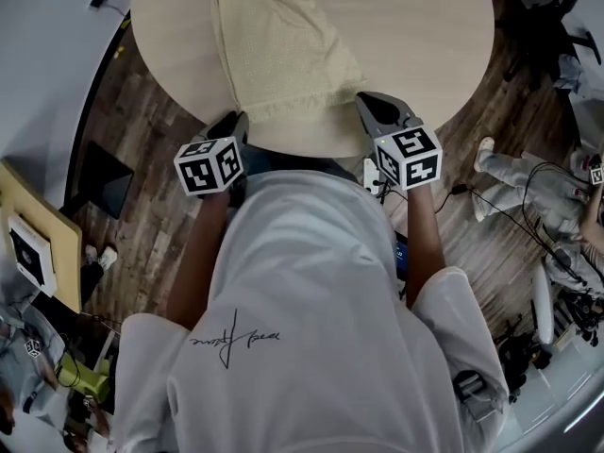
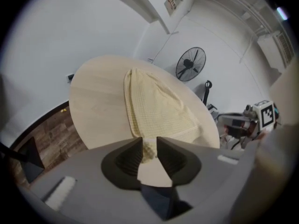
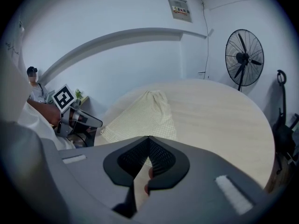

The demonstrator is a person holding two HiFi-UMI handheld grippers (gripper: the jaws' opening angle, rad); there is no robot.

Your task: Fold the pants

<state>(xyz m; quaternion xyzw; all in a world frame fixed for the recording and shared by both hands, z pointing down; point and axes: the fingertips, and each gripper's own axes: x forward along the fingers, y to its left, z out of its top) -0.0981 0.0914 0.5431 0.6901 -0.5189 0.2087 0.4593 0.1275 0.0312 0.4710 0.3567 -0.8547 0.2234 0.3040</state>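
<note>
The yellow pants (image 1: 283,55) lay on the round worktop (image 1: 425,36). The left gripper (image 2: 149,140) had its fingers apart at the near hem. The right gripper (image 3: 148,137) had its fingers shut and empty. Each should pinch one corner tight before lifting.

Pants (image 1: 283,55) on table (image 1: 425,26); L gripper (image 1: 236,123), R gripper (image 1: 371,104) by near hem, maybe touching.

Colour key — pale yellow, finely checked fabric pants (image 1: 278,55); round, light beige wood-grain worktop (image 1: 425,36); dark brown plank floor (image 1: 142,140). Left gripper (image 2: 149,141) and right gripper (image 3: 148,139) — grey bodies, black ribbed jaws, black-and-white square-marker cubes. Person's white shirt (image 1: 311,281) bears black script. Black pedestal fan (image 3: 244,57); white wall (image 3: 117,13).
</note>
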